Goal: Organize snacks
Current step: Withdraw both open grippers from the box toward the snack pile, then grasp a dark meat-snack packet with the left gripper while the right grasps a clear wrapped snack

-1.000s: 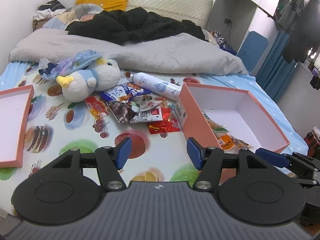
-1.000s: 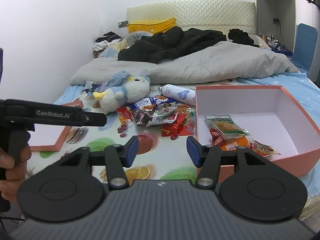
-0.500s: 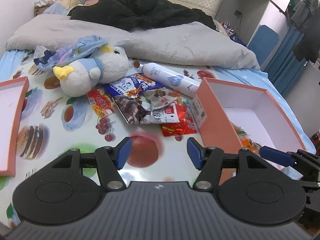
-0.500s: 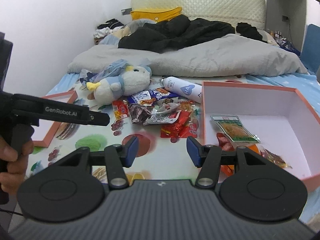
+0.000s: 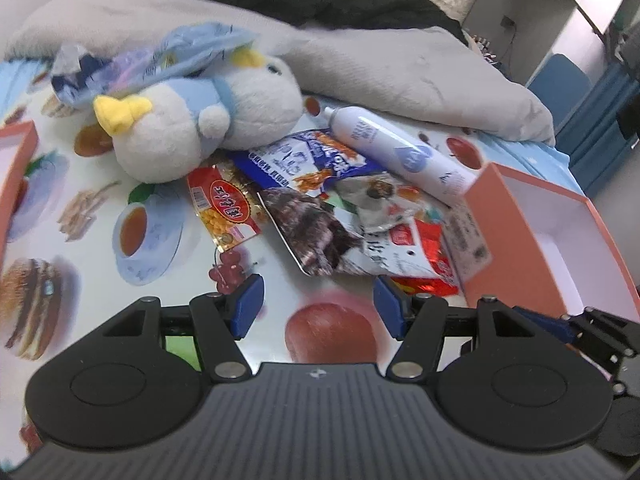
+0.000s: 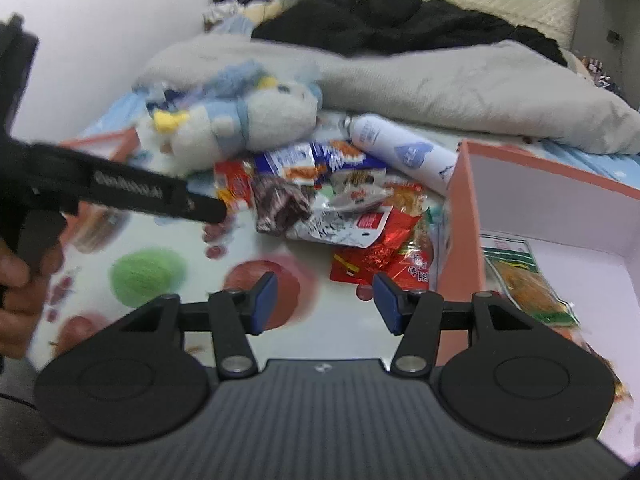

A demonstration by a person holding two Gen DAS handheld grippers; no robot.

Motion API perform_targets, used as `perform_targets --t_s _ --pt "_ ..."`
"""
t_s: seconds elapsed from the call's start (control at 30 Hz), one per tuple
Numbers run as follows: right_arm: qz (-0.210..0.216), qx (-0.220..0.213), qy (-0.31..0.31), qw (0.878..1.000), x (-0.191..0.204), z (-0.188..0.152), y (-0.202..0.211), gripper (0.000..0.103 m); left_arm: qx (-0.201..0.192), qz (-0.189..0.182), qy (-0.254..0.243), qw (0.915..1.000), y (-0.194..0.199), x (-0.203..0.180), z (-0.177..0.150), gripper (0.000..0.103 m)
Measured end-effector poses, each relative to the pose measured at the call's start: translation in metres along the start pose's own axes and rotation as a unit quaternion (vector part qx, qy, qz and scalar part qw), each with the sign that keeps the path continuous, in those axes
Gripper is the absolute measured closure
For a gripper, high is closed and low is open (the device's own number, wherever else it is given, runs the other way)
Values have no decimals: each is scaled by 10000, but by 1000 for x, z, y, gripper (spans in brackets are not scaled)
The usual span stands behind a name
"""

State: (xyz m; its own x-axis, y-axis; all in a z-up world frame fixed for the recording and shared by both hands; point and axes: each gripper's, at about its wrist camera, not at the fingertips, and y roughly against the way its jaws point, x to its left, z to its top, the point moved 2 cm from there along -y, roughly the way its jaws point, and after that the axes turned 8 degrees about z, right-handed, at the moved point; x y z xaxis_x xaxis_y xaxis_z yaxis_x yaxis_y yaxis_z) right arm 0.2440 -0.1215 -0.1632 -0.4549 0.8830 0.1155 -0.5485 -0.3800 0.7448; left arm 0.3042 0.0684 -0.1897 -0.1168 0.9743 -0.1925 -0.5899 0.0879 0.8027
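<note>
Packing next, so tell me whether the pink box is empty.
Not empty: the pink box already holds a green-edged snack packet on its white floor.

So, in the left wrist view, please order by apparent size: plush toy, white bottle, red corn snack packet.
1. plush toy, clearly largest.
2. white bottle.
3. red corn snack packet.
Bottle and packet look similar; the bottle lies farther away, so their order is unsure.

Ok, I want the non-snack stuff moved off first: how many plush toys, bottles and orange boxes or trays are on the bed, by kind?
Plush toy: 1
White bottle: 1
Orange box and shallow orange tray: 2
Total: 4
</note>
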Motion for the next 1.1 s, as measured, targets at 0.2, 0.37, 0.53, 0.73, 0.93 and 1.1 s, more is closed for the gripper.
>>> perform_targets --t_s 0.2,0.37,0.53,0.73,0.93,1.1 --pt "-262 107 518 9983 3 9 -40 49 121 -166 40 9998 -45 9 18 37" --pt "-385 183 800 9959 1 19 -63 49 251 -313 208 9990 -78 11 29 36" --pt "-385 -26 464 9982 -14 37 -72 49 333 -326 241 9986 -102 8 33 36" --pt "-398 -78 -113 9991 -41 63 -95 49 360 -445 143 9983 -115 7 43 36" --pt "-125 126 -705 9974 -66 81 -133 48 299 -430 -130 9985 -115 0 41 36" --pt "30 507 -914 9945 -74 88 -160 48 344 -507 -86 9981 -117 1 39 34"
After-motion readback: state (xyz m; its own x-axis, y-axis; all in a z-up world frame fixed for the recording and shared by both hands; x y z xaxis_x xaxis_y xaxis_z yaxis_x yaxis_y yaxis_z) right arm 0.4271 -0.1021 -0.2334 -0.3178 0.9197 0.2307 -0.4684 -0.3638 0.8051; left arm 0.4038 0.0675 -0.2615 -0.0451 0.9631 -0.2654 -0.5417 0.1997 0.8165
